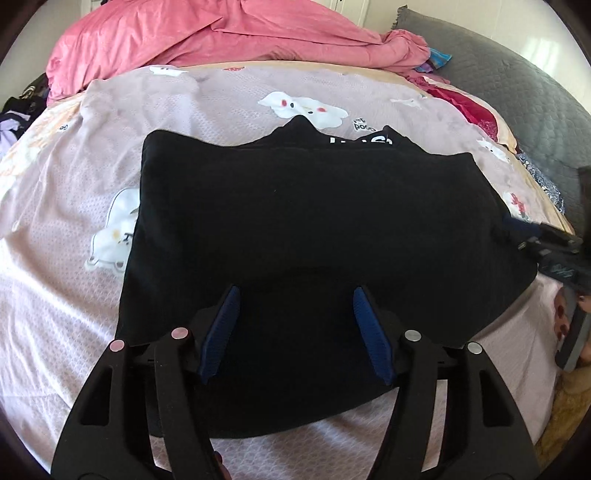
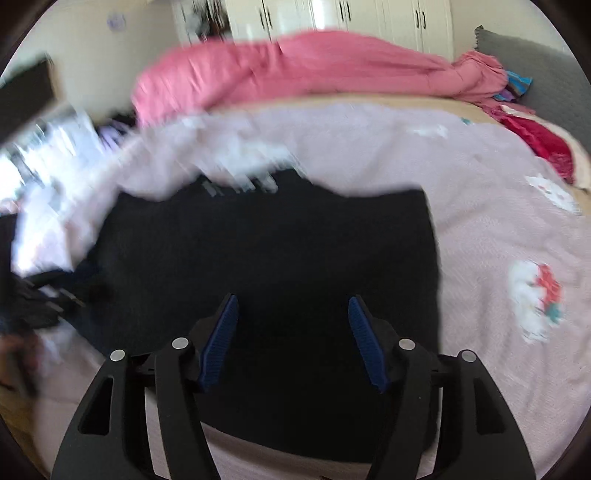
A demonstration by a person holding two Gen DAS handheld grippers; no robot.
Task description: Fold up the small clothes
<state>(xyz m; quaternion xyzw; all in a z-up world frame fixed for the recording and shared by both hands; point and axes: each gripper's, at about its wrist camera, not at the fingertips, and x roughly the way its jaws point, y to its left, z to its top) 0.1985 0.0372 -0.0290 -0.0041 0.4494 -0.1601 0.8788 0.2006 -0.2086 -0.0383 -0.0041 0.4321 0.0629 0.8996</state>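
Bed [image 1: 66,258] fills both views, covered by a pale pink sheet with white cartoon prints; pink duvet [image 1: 207,33] bunched along the far side; grey quilted pillow [image 1: 517,96] at far right; red cloth [image 1: 476,107] lying near the pillow edge; white wardrobe doors [image 2: 332,14] behind the bed in right wrist view.

Black garment [image 1: 314,221] lies flat in the middle of the bed, roughly rectangular, far edge uneven with a bit of white lettering [image 1: 362,141] showing there; near edge sits close to the bed's near side; right wrist view shows the same garment [image 2: 266,258] but blurred on its left half, detail there unreadable.

Left gripper [image 1: 293,295] hovers over the near part of the garment, jaws spread wide, blue pads [image 1: 221,332] apart, nothing between them; contact with the fabric cannot be told.

Right gripper [image 2: 291,306] likewise over the garment's near part, jaws spread, empty; it also shows at the right edge of left wrist view [image 1: 550,243], beside the garment's right edge.
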